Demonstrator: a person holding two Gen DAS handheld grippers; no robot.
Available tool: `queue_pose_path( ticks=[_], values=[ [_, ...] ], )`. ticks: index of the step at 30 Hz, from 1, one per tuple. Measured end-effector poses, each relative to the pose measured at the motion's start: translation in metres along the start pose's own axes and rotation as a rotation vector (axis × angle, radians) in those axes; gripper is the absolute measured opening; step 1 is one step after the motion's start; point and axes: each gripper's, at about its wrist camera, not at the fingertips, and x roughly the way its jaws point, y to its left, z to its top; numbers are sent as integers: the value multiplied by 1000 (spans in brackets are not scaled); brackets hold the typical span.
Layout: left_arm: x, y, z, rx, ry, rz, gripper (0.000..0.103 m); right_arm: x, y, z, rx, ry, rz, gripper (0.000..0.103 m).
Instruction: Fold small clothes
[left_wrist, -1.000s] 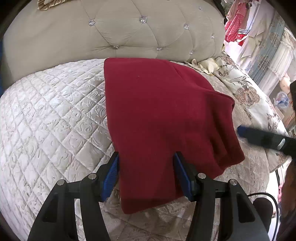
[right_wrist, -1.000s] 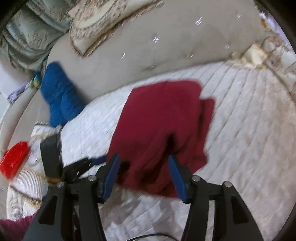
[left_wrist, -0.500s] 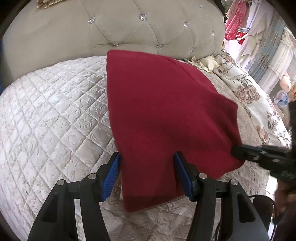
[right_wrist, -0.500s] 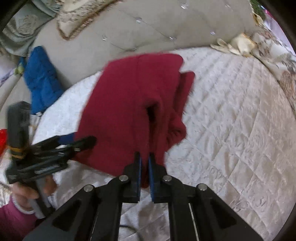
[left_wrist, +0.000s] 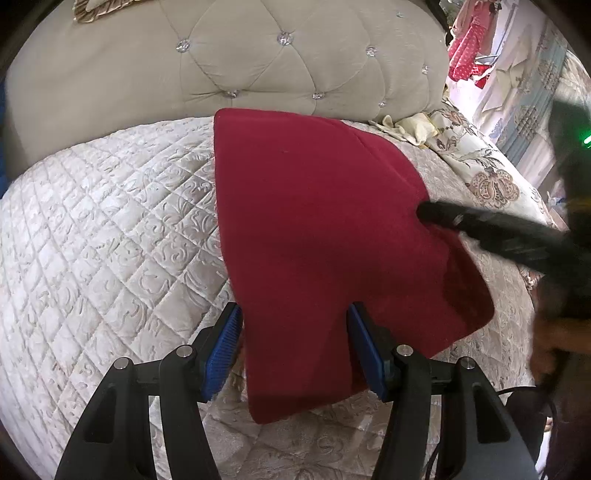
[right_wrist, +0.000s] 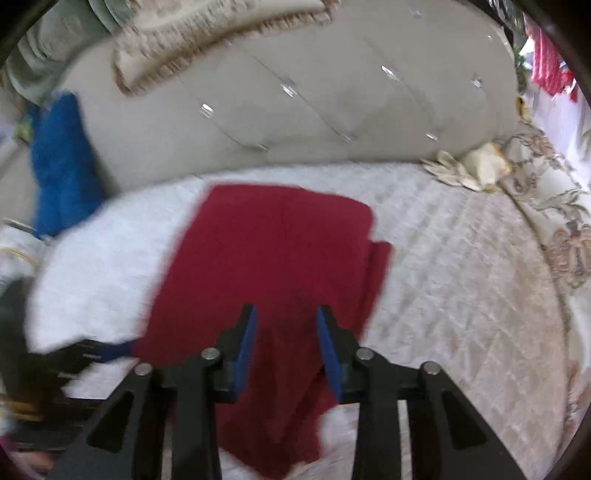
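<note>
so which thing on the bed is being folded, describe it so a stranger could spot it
On the quilted cream bedspread, below the tufted beige headboard, lies a dark red garment. It is the only red cloth on the quilt; the blue cloth lies off to the side.

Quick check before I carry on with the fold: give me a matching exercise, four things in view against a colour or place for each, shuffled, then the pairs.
Things:
1. garment
2. cushion
3. headboard
4. quilt

Descriptions:
A. blue, leaning at the headboard's left end
B. dark red, spread flat on the quilt
C. beige, tufted with shiny buttons
D. pale, stitched in diamonds, under the garment

Pairs: 1-B, 2-A, 3-C, 4-D
</note>
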Motion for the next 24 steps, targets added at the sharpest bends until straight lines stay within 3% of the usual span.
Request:
queue_pose_path(
  ticks=[1, 2, 3, 12, 17, 21, 22, 23, 24],
  values=[
    [0, 0, 0, 0, 1, 0, 38, 6, -6, -4, 13, -4, -10, 23],
    [0, 0, 0, -1, 0, 2, 38, 10, -11, -8, 27, 0, -24, 41],
    [0, 0, 0, -2, 0, 4, 38, 13, -16, -11, 49, 10, -19, 49],
    [-7, 9, 5, -32, -32, -3, 38, -8, -39, -10, 164, -25, 165, 53],
    [-4, 12, 8, -45, -32, -2, 38, -10, -38, 5, 210, -50, 194, 67],
    [-4, 12, 9, -38, -35, -2, 38, 10, -38, 17, 240, -25, 224, 67],
    [-4, 13, 10, -39, -36, -5, 38, 15, -38, 18, 233, -14, 205, 55],
    [-4, 13, 10, -41, -37, -8, 38, 19, -36, 18, 211, -3, 179, 28],
    [-4, 14, 11, -43, -40, -13, 38, 20, -34, 17, 189, -1, 158, 26]
  ],
)
